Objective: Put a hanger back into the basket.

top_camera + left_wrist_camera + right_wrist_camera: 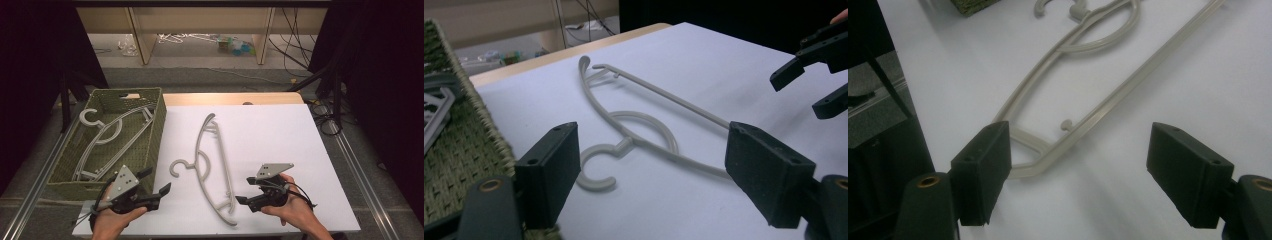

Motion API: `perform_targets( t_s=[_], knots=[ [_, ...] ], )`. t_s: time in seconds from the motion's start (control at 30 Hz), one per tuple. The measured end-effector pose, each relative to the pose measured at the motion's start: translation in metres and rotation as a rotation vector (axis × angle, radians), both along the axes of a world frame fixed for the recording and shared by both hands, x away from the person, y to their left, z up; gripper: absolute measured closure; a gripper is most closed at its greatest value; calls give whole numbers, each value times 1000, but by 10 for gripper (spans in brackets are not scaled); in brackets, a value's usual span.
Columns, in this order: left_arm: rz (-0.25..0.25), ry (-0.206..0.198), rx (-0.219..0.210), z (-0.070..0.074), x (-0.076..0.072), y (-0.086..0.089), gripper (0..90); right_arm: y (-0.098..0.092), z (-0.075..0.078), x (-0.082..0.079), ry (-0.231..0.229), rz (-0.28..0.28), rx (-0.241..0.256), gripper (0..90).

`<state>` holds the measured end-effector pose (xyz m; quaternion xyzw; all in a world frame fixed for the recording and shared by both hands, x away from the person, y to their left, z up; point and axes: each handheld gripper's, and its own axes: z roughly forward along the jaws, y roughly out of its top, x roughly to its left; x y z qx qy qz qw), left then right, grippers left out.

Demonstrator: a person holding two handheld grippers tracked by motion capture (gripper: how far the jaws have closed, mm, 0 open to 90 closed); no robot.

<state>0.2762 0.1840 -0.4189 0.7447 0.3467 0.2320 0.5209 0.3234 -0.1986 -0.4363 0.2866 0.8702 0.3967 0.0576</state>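
While a woven basket (pixel 157 117) sits at the table's left edge with two grey hangers (pixel 107 131) lying inside it, the left gripper (pixel 161 191) hovers just beside the basket's near right corner, held in the person's left hand (pixel 111 216). Its jaws stand spread wide with nothing between them, and in the left gripper view they frame the hook of the loose hanger (pixel 634 120) lying ahead. That hanger (pixel 212 167) lies flat on the white sheet (pixel 280 130) that covers the table, near the middle, its hook toward the basket and its long bar running from the far side to the near edge. To its right, the right gripper (pixel 241 199) is held in the right hand (pixel 292 210), close to the hanger's near end but apart from it. Its jaws are also spread wide and empty; in the right gripper view the hanger's end (pixel 1035 150) lies just beyond the left jaw.
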Motion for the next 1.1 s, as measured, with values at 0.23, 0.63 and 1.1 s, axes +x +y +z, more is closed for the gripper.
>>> perform_targets(
  t_s=[0.23,0.63,1.1],
  knots=[
    [-60,-6,-25,-7,-2,-3,168,-1,1,-3,-12,4,9,262],
    [-52,-32,-90,-5,-2,4,162,16,0,-5,-25,42,5,261],
    [-7,-17,-87,-7,-2,8,163,89,-10,11,-33,87,-122,285]
  ],
)
